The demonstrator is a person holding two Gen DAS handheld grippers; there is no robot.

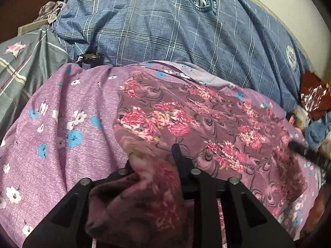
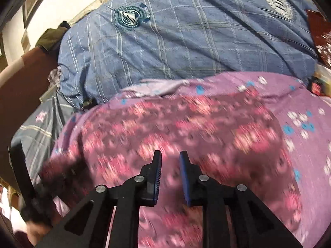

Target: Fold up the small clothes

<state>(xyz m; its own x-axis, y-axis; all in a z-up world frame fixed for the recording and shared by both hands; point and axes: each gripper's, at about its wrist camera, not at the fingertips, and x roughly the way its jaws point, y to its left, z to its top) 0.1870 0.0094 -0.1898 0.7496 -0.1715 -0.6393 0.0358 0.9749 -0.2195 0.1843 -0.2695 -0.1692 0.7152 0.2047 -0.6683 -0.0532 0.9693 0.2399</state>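
A small mauve garment with pink flower print (image 1: 206,128) lies spread on a lilac bedsheet with blue and white flowers (image 1: 62,128). My left gripper (image 1: 154,157) is shut on the garment's near corner, and a bunch of the cloth (image 1: 144,196) is lifted between its fingers. In the right wrist view the same garment (image 2: 175,128) is blurred by motion. My right gripper (image 2: 170,161) hovers over it, open and empty, with blue pads (image 2: 184,165) showing. The right gripper's black body shows at the right edge of the left wrist view (image 1: 306,150).
A bulky blue plaid quilt (image 1: 175,31) lies behind the sheet. A grey plaid cloth (image 1: 26,66) is at the left. A red patterned item (image 1: 314,95) and clutter sit at the right. A wall (image 2: 62,6) is behind the bed.
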